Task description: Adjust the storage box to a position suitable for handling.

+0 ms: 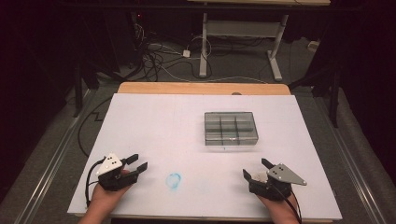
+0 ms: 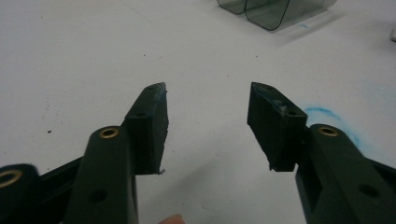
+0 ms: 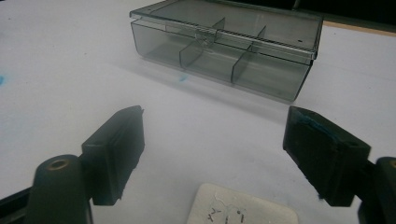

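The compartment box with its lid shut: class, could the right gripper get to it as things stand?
Probably yes. The compartment box lies ahead of the right gripper, whose jaws stand open with nothing between them, and bare white table runs up to it. A small white piece lies just below the jaws, not in the way.

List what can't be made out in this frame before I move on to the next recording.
- Compartment box: smoky lid and walls hide whether the cells hold anything, in the right gripper view and the high view.
- White pad below the right gripper: bottom edge cuts it off; its markings are too small to read.
- Same box in the left gripper view: top edge leaves just a corner.
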`<state>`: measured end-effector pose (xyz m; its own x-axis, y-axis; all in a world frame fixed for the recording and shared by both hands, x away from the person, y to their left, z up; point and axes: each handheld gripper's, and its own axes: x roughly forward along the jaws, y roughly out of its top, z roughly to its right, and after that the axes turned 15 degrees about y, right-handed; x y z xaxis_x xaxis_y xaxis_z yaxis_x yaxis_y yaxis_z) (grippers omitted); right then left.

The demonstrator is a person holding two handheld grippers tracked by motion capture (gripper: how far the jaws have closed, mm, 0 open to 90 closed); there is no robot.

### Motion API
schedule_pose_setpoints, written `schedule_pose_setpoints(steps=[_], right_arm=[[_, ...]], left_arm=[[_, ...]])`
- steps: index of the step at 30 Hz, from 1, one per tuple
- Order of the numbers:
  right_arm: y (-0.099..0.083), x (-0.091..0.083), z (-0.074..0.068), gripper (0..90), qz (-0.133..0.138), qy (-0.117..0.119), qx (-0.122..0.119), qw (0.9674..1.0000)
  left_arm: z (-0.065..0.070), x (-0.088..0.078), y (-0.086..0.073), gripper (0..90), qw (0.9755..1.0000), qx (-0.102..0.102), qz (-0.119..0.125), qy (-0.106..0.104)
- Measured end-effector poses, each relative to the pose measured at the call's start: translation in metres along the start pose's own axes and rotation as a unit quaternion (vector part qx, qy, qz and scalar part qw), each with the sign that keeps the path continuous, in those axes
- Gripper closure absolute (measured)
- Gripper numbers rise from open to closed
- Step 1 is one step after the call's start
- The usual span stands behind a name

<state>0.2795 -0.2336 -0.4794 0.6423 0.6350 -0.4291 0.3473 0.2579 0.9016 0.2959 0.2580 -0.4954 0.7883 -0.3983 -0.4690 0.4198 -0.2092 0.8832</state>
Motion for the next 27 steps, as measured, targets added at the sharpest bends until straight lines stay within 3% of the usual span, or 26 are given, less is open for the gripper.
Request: schedule_pose_setpoints(steps=[15,27], right_arm=[[0.0007,0.0015,0.0001,56.8,-0.012,0.016,-0.008,0.9998],[0.0011,0.0015,0.0033,81.0,-0.014,0.032,0.002,0.9994]], left_arm=[[-0.0022,0.0001,0.0001,74.2,0.9999,-0.008,-0.002,-0.006],[-0.0026,0.0011,0.0005,84.3,0.9999,-0.008,-0.006,-0.011]])
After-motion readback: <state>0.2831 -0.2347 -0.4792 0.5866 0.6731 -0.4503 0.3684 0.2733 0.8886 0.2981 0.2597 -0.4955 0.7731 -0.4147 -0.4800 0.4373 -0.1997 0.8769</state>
